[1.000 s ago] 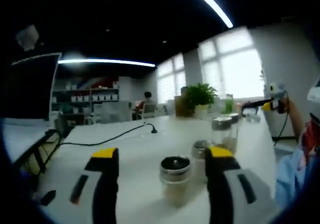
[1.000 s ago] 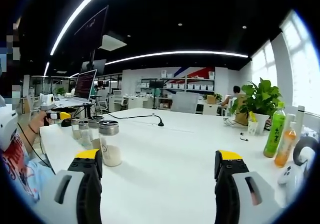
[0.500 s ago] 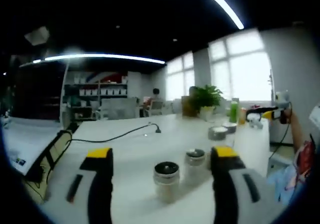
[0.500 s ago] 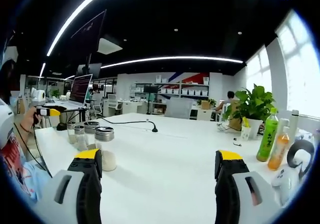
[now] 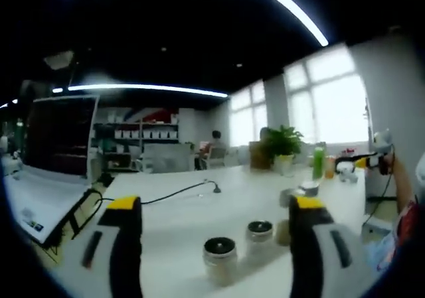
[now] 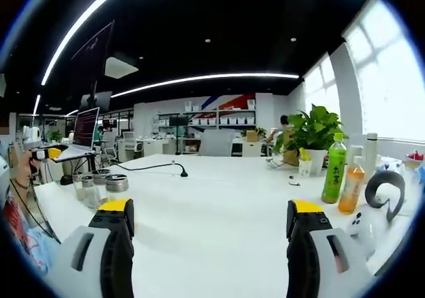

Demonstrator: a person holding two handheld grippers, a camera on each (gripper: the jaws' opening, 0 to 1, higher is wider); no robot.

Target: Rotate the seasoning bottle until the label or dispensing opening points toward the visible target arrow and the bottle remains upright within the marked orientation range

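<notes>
Three glass seasoning bottles with dark metal lids stand upright on the white table (image 5: 186, 212). In the left gripper view the nearest seasoning bottle (image 5: 219, 259) sits low between the jaws, a second bottle (image 5: 259, 235) is just behind it, and a third bottle (image 5: 297, 193) is partly hidden by the right jaw. My left gripper (image 5: 216, 208) hangs open above them and touches none. In the right gripper view the same bottles (image 6: 114, 186) cluster far left. My right gripper (image 6: 211, 208) is open over bare table. No arrow mark is visible.
A green drink bottle (image 6: 334, 168), an orange bottle (image 6: 351, 186), a potted plant (image 6: 309, 133) and a grey headset (image 6: 384, 190) stand at the right. A black cable (image 6: 151, 167) crosses the far table. A laptop (image 6: 83, 133) sits at the far left.
Both views have shifted with the hands. The bottles now look smaller and lower in the left gripper view, and farther left in the right gripper view. Both grippers stay open.
</notes>
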